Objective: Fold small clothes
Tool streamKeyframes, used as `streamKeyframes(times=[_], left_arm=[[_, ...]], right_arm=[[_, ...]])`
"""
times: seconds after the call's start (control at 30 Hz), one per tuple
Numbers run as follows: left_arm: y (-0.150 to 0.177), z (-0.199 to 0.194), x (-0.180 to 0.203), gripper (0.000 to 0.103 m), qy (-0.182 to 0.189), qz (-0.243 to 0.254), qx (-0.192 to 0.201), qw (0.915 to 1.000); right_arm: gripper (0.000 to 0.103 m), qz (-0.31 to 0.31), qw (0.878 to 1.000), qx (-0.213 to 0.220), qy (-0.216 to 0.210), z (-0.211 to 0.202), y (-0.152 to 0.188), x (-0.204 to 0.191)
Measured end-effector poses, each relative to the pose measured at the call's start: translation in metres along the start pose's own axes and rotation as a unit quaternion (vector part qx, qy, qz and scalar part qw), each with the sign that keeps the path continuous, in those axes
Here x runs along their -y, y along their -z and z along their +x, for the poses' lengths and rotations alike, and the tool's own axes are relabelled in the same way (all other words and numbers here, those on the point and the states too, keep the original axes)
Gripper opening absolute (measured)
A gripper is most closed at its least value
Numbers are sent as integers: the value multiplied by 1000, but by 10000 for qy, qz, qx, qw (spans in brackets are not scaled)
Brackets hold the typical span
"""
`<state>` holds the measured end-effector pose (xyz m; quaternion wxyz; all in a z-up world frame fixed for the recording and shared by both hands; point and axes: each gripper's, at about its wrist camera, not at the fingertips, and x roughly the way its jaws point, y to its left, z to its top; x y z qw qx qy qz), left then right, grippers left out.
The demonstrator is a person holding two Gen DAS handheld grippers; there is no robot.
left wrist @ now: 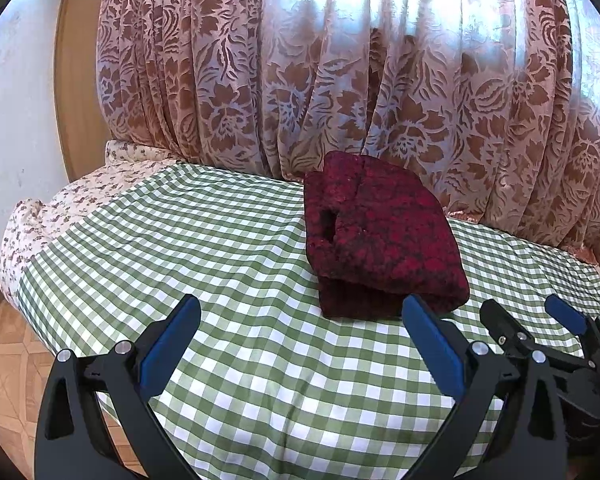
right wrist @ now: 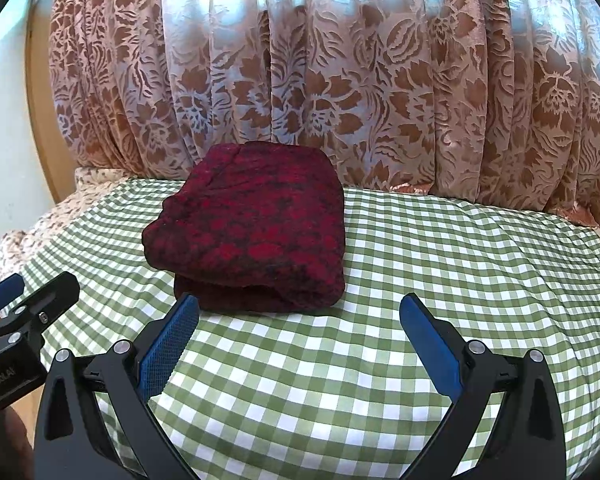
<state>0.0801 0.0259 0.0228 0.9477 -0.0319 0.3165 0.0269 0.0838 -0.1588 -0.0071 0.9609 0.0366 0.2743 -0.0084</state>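
Observation:
A dark red patterned garment (left wrist: 376,236) lies folded into a thick block on the green checked cloth (left wrist: 220,264). In the right wrist view the same folded garment (right wrist: 252,228) sits just beyond the fingertips, left of centre. My left gripper (left wrist: 300,312) is open, nothing between its blue pads, and its right finger tip is close to the garment's near edge. My right gripper (right wrist: 300,308) is open and empty too, a short way in front of the garment. Each view catches the other gripper at its side: the right one (left wrist: 540,320), the left one (right wrist: 32,292).
A brown floral curtain (left wrist: 340,80) hangs right behind the bed surface, close to the garment's far side. A floral sheet (left wrist: 80,196) shows at the left edge, with tiled floor (left wrist: 4,352) below. A pale wall (left wrist: 12,120) stands at left.

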Motion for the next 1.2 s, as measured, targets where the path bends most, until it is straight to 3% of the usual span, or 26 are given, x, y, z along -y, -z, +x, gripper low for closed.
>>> streamKeyframes(times=[0.8, 1.2], left_arm=[[-3, 2, -2, 100, -111, 33, 90, 9999], [2, 14, -14, 101, -198, -263, -233, 9992]], right_arm=[[99, 9, 9999, -144, -70, 10, 5, -1], [99, 43, 9999, -118, -56, 10, 3, 0]])
